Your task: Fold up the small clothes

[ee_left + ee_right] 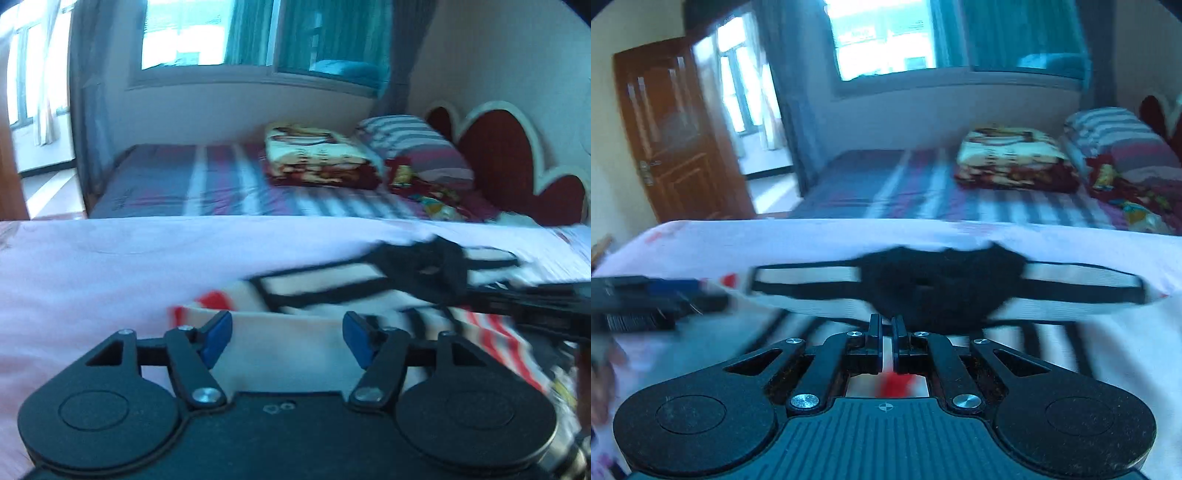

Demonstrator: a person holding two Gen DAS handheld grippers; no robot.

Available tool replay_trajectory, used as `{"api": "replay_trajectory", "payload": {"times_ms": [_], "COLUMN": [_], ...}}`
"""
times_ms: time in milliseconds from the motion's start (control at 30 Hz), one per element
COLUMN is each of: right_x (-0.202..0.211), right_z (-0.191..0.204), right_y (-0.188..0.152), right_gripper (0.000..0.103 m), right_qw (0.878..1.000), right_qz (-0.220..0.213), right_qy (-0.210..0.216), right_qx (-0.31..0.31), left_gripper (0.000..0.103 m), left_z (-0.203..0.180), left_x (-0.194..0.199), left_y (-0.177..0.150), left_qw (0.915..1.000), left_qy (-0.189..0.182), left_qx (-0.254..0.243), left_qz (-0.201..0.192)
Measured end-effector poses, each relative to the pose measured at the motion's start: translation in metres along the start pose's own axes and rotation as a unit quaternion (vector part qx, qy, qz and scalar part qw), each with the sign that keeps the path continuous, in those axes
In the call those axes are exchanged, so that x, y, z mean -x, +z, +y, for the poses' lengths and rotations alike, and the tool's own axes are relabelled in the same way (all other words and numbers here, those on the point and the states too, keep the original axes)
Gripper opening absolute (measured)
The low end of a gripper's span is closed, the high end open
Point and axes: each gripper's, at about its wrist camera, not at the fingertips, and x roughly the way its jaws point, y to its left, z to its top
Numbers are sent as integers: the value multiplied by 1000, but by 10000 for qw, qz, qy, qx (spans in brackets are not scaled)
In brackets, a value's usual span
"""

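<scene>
Both views blurred by motion. Small garment [325,295] (white w/ black-edged straps, black middle patch, red + black stripes) lies spread on pink sheet [92,273] of near bed, at its far edge.

L gripper [287,338]: jaws wide, blue pads [218,332] apart, nothing pinched; pale cloth of the garment shows betw. them and below. It sits at the garment's near left part.

R gripper [885,341]: jaws narrow, nearly shut; a thin strip of white cloth w/ a red patch shows betw. and just behind the pads, looks pinched, though blur leaves the contact itself unclear. Black middle patch [938,284] just beyond its tips, straps running left and right.

Each gripper shows in the other's view, at the frame edge.

Far: second bed w/ striped sheet [923,184], folded blanket [1012,155], striped pillow [1115,136]. Wooden door [672,133] far left.
</scene>
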Motion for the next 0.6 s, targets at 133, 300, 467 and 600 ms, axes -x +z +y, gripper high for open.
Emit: {"api": "replay_trajectory", "payload": {"times_ms": [133,300,467,600], "right_x": [-22,-4,24,37], "right_z": [25,-3,-50,-31], "right_y": [-6,-17,-31,-20], "right_gripper": [4,4,4,4], "right_qw": [9993,9974,9934,9941], "right_qz": [364,272,186,-81], "right_qy": [-40,-670,-973,-952], "right_qx": [109,24,-571,-524], "left_gripper": [66,67,67,67], "left_z": [-24,-1,18,-8], "left_x": [-14,-4,6,23], "left_y": [-16,-28,-35,-24], "left_qw": [9997,9989,9993,9993], "left_qy": [57,402,309,345], "left_qx": [31,-127,-117,-121], "left_qz": [247,189,165,-109]}}
